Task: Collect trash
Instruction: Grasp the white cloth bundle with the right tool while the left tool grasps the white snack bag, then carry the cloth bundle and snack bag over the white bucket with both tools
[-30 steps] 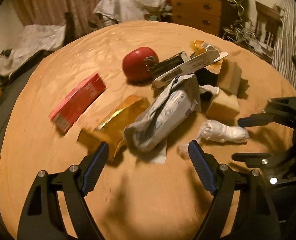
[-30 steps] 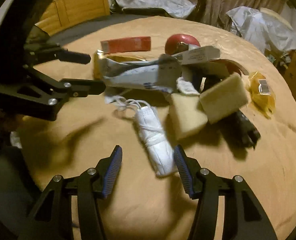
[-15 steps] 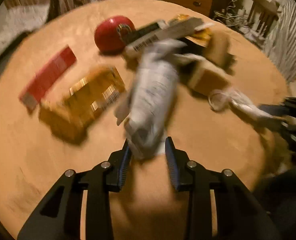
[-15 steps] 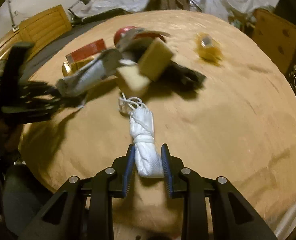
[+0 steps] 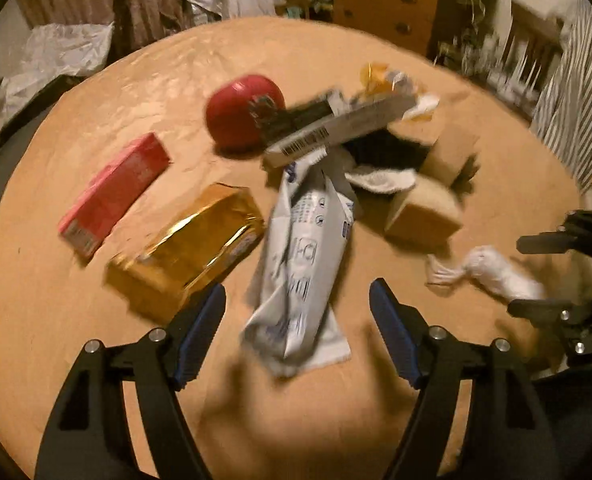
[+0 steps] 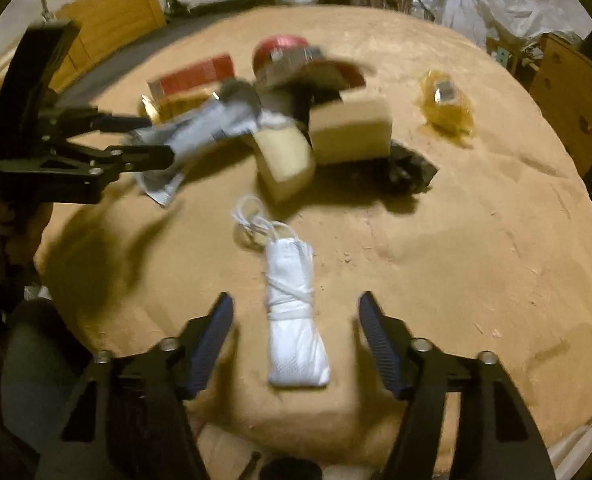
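While both sets of jaws have just been opening, the left gripper (image 5: 298, 320) straddles a white pouch (image 5: 300, 264) untouched — the right gripper (image 6: 292, 336) likewise straddles a rolled mask (image 6: 294, 320).

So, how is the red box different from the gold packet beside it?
The red box is slim, matte and flat-sided; the gold packet is thicker, shiny foil and slightly crumpled. The gold packet lies nearer the left tongs than the red box. Both lie flat on the tan table, angled alike.
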`<state>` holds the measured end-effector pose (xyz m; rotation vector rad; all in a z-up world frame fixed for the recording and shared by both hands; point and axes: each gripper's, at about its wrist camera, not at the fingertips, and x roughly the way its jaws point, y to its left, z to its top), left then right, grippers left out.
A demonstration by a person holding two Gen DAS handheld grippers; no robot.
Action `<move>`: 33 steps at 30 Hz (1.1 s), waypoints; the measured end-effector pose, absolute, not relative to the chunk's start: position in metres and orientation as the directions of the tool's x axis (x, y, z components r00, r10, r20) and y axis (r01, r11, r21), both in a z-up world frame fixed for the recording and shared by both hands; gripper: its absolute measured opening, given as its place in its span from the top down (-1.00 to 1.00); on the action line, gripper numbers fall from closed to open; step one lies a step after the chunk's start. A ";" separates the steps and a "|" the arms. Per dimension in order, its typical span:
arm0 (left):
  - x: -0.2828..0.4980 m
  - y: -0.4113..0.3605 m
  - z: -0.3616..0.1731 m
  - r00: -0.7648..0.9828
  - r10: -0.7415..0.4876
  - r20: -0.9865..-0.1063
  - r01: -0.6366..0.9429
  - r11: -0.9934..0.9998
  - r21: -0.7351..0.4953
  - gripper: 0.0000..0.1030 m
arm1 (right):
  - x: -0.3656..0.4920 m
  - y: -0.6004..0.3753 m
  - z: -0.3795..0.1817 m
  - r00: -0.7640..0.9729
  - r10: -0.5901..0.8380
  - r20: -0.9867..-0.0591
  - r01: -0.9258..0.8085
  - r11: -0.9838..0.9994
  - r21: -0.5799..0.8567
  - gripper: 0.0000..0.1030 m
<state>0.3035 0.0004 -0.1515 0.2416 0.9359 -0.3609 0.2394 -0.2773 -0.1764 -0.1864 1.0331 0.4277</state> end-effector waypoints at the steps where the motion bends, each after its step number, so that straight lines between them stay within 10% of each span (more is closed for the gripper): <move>1: 0.308 -0.006 -0.157 0.539 -0.168 -0.826 0.400 0.914 0.075 -0.32 | 0.243 -0.276 -0.181 0.433 0.247 -0.867 -0.427 0.903 0.044 0.03; 5: 0.321 -0.016 -0.171 0.498 -0.148 -0.855 0.375 0.925 0.058 0.26 | 0.246 -0.267 -0.190 0.438 0.223 -0.871 -0.426 0.904 0.017 0.12; 9: 0.321 -0.016 -0.170 0.521 -0.133 -0.843 0.341 0.938 0.063 0.38 | 0.245 -0.265 -0.193 0.465 0.210 -0.860 -0.410 0.912 0.001 0.38; 33: 0.110 -0.012 -0.044 0.925 0.097 -0.367 -0.076 0.995 0.072 0.33 | 0.093 -0.261 -0.052 0.889 0.255 -0.380 -0.265 0.964 0.026 0.47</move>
